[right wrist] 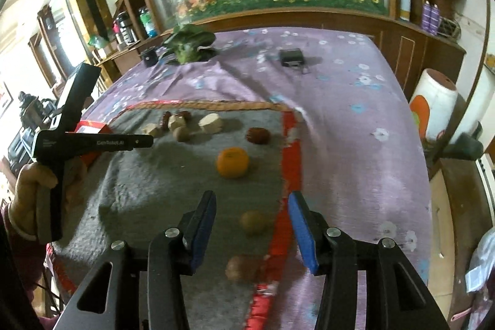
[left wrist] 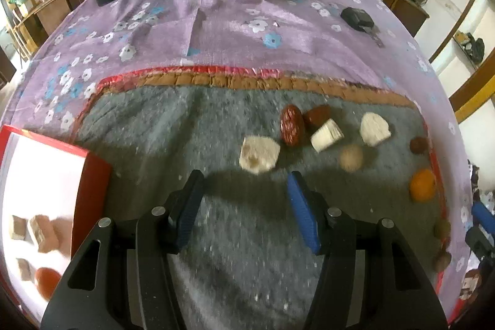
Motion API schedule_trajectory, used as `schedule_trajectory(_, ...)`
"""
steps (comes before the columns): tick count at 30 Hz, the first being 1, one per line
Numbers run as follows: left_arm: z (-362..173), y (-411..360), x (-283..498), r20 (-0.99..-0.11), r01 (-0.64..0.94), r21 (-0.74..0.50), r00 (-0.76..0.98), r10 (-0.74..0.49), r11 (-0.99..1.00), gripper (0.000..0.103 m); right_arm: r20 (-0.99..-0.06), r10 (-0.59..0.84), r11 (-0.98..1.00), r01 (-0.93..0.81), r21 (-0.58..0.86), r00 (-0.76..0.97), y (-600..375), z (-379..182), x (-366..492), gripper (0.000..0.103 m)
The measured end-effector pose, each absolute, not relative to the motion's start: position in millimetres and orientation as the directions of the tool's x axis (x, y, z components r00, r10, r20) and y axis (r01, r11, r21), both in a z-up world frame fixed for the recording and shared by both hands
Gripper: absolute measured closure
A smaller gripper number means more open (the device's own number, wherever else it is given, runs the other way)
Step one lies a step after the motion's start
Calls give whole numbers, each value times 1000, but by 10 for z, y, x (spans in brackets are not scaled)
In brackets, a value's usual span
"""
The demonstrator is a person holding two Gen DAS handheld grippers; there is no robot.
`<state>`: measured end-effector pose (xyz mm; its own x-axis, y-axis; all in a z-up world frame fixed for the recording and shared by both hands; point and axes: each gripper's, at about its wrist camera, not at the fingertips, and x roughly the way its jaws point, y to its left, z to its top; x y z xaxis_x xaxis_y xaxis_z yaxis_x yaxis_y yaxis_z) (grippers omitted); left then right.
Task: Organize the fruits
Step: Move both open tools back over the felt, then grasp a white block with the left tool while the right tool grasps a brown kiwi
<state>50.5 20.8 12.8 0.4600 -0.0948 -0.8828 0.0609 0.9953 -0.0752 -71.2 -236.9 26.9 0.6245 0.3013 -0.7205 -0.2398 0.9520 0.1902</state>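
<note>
grey mat (left wrist: 191,126) on purple floral cloth (left wrist: 247,20).

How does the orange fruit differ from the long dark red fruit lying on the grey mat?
The orange fruit is round and smooth, bright orange; the dark red fruit is elongated, wrinkled and deep red. The orange fruit lies alone near the mat's right edge, apart from other pieces, while the dark red fruit lies in the far cluster, close beside a white chunk and a second red piece. Both rest on the grey mat, and neither tool holds them.
</note>
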Motion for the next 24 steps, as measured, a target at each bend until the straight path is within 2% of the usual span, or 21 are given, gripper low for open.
schedule_trajectory(7, 96, 125, 562, -869, 89, -21, 491, -62, 996, 47, -728, 303, 951, -248, 186, 615, -2444, 212, -678, 56)
schedule_trajectory(10, 80, 89, 555, -864, 100, 4, 501, -47, 995, 47, -729, 346, 936, -270, 226, 590, -2538, 203, -767, 56)
schedule_trajectory(15, 75, 85, 565, -863, 80, 0, 503, -40, 997, 47, -762, 333, 937, -285, 202, 556, -2528, 84, -973, 56)
schedule_trajectory(20, 74, 59, 573, -864, 72, 11, 502, -27, 997, 47, -756, 352, 929, -308, 208, 552, -2434, 5, -1044, 56)
schedule_trajectory(22, 71, 57, 572, -864, 74, 13, 503, -27, 997, 47, -764, 344, 926, -331, 180, 546, -2341, -27, -1045, 58)
schedule_trajectory(24, 74, 56, 572, -862, 77, 16, 506, -25, 997, 47, -772, 342, 922, -352, 164, 535, -2265, -75, -1037, 65)
